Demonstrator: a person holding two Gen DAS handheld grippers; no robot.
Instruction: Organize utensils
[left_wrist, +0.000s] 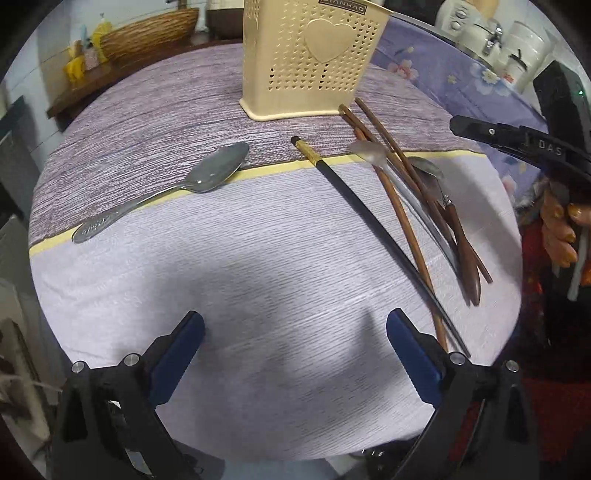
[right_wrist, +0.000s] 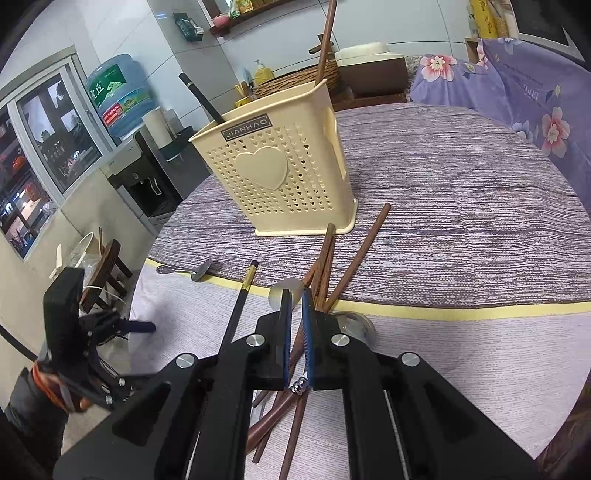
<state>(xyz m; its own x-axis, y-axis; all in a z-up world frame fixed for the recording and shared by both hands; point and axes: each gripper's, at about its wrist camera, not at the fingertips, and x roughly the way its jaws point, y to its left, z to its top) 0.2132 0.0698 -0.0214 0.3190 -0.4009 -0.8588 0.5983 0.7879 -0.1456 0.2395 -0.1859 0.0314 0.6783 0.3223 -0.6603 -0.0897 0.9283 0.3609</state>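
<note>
Purple-clothed table (left_wrist: 155, 122) is carrying the utensil pile (left_wrist: 417, 206), lying lengthwise toward the far-edge holder (right_wrist: 280, 173), where the right gripper (right_wrist: 295, 302), fingers nearly pressed together, is seemingly pinching nothing, while the left gripper (left_wrist: 295, 325) is hovering spread.

Left gripper (left_wrist: 295, 354) low, jaws wide apart; right gripper (right_wrist: 295, 332) angled down, jaws nearly closed, perhaps gripping.

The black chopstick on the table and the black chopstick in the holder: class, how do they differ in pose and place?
The black chopstick on the table lies flat on the cloth, crossing the yellow stripe; the black chopstick in the holder stands tilted, its top poking above the rim of the cream holder. The first shows its whole visible length with a gold band; the second is mostly hidden inside. Both are slim and black.
</note>
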